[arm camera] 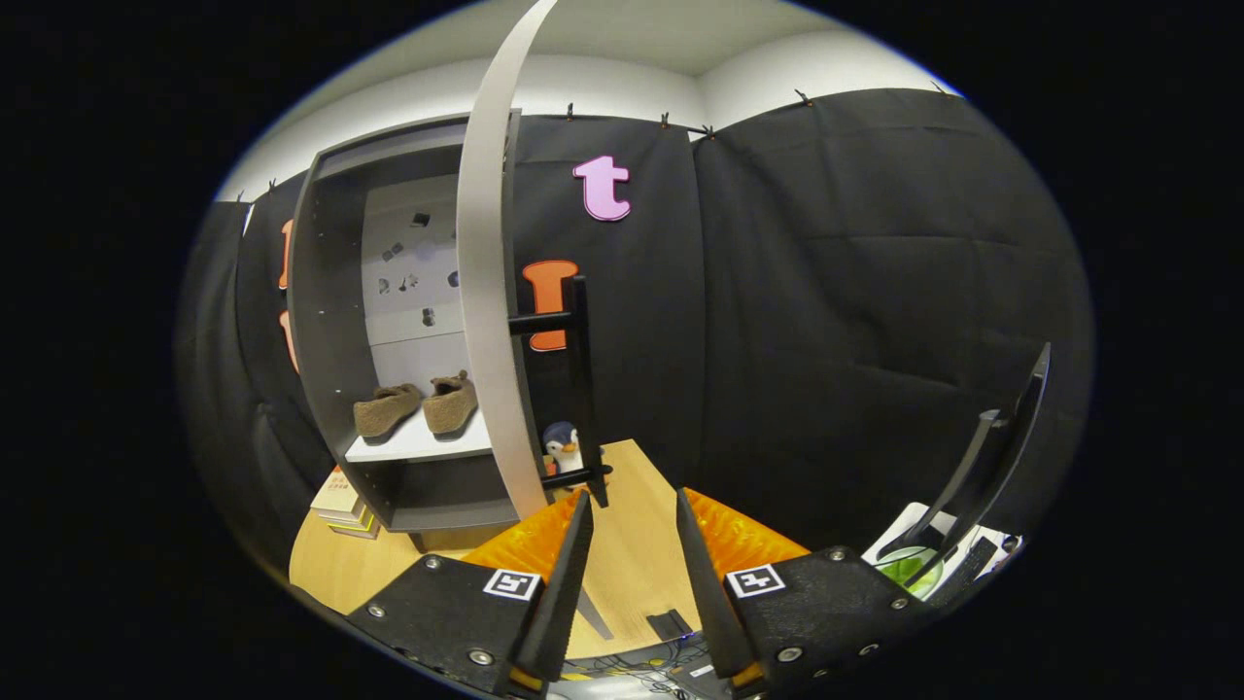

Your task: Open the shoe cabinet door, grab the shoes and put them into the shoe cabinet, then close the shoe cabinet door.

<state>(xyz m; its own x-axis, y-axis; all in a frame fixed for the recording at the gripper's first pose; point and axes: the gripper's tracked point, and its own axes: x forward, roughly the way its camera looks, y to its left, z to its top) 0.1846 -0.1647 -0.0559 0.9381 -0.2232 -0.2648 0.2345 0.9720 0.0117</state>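
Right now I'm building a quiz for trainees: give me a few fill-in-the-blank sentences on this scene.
1. The two brown shoes sit on the cabinet's ____ shelf.
2. The cabinet door stands ____.
3. The gripper is open and holds ____.
4. A toy ____ stands behind the door.

Missing words: white; open; nothing; penguin.

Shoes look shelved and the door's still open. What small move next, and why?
Probably ease the hand-held gripper, open and empty, forward-left to the door edge just beyond the fingers to push it shut: both brown slippers already sit on the cabinet shelf.
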